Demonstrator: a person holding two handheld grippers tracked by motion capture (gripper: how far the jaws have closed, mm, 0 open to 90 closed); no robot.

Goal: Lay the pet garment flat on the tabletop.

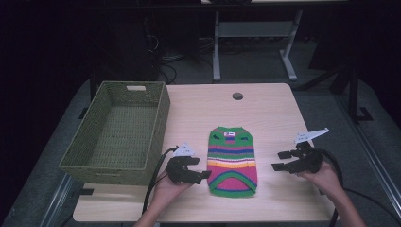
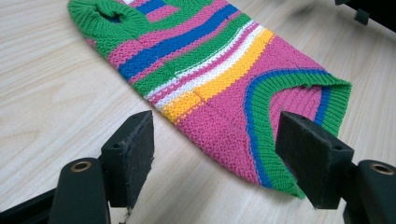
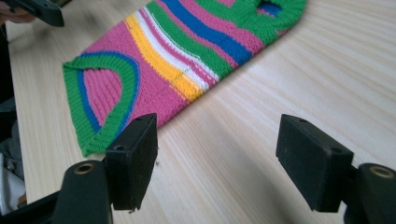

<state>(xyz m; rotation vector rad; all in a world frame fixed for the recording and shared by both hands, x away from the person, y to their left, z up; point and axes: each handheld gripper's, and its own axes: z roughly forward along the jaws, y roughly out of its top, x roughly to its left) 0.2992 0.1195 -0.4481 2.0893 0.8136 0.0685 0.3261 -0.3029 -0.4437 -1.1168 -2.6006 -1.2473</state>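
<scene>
Lying flat on the light wooden table (image 1: 274, 109), between the two grippers: a small striped knitted sweater (image 1: 232, 160), neck end pointing away from the person, arched hem end nearest the table's front edge. Showing bands of green, blue, pink, white and yellow across the knit.

Hovering just beside the sweater's left edge: the left gripper (image 1: 195, 168), held in the person's left hand (image 1: 166, 187), jaws spread wide and gripping nothing. Seen along those jaws in the left gripper view, the sweater (image 2: 219, 79) stretching away from the gap between the pads, its green-and-blue hem corner lying just ahead of the right-side pad (image 2: 312, 156), the left-side pad over bare wood. Not possible to tell from that view whether the pad is touching the knit.

Hovering near the sweater's right side, with a strip of bare table in between: the right gripper (image 1: 281, 161), held in the right hand (image 1: 325, 177), jaws likewise spread wide and empty. Seen along those jaws in the right gripper view, the sweater (image 3: 187, 51) lying ahead and toward the left-side pad (image 3: 133, 156), hem corner just beyond that pad, bare wood ahead of the right-side pad. Showing at that view's upper left corner, a dark part of the other gripper.

Sitting on the table's left side, well apart from both sets of jaws: an empty green woven basket (image 1: 161, 123).
</scene>
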